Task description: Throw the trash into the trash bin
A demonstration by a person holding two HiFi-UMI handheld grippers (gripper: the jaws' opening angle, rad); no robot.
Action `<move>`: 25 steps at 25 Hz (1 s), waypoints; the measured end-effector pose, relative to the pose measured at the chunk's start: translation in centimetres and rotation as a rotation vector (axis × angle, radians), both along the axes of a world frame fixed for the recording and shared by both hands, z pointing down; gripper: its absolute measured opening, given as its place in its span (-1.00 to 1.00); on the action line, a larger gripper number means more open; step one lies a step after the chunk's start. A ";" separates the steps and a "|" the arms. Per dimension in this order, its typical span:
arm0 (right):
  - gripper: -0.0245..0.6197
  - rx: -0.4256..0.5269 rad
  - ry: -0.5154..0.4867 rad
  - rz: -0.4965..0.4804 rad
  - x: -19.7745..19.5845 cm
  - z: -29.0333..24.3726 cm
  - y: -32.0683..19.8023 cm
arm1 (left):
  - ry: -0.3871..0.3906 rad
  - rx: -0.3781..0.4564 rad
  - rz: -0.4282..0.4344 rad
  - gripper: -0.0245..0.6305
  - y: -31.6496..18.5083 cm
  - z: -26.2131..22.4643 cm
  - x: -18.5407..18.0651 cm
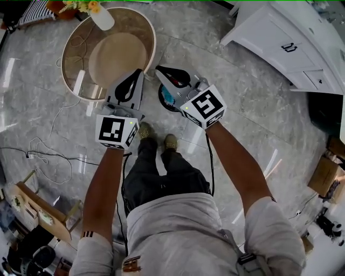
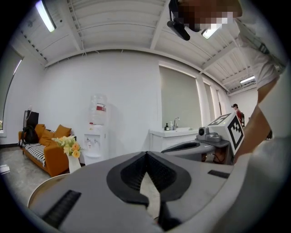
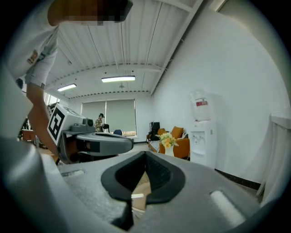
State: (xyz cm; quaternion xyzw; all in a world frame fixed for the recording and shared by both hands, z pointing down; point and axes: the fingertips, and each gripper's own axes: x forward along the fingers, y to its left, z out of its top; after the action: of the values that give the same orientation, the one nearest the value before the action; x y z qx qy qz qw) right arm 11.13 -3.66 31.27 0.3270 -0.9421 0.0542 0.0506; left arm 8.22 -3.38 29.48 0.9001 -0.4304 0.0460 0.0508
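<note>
Left gripper (image 1: 139, 71): held out level in front of the person, over the near edge of the round table (image 1: 152, 43); jaws together at the tips. In its own view a pale tan sliver fills the slot behind the tips; whether that is a held scrap or the tabletop seen through the slot cannot be told. Right gripper (image 1: 159, 69): just beside the left, also level, jaws together; the slot behind its tips shows tan with a short white strip, equally unclear. Trash bin (image 1: 163, 102): small, dark and round, standing on the grey marble floor (image 1: 237, 102) just ahead of the person's shoes (image 1: 145, 131), beside the table. The right gripper partly covers it in the head view; something blue and white shows in its mouth, too small to identify. Vase (image 1: 102, 18): white, upright at the far side of the table, holding yellow and orange flowers (image 1: 86, 5). White cabinet (image 1: 285, 43): at the upper right of the head view, well apart from the bin. Cables (image 1: 48, 151): loose on the floor to the person's left. Water dispenser (image 2: 96, 132): against the far wall, near an orange sofa (image 2: 47, 152).
</note>
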 end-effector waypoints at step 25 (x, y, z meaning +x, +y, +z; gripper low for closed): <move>-0.92 0.179 -0.110 0.090 -4.2 -18.7 5.1 | 0.082 0.145 0.096 -0.93 4.8 -17.9 -3.9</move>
State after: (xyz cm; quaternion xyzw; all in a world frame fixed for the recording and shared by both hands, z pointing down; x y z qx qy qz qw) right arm 6.94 1.45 12.60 0.3685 -0.9290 -0.0100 -0.0328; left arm 4.35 1.42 11.54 0.9221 -0.3864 -0.0197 0.0009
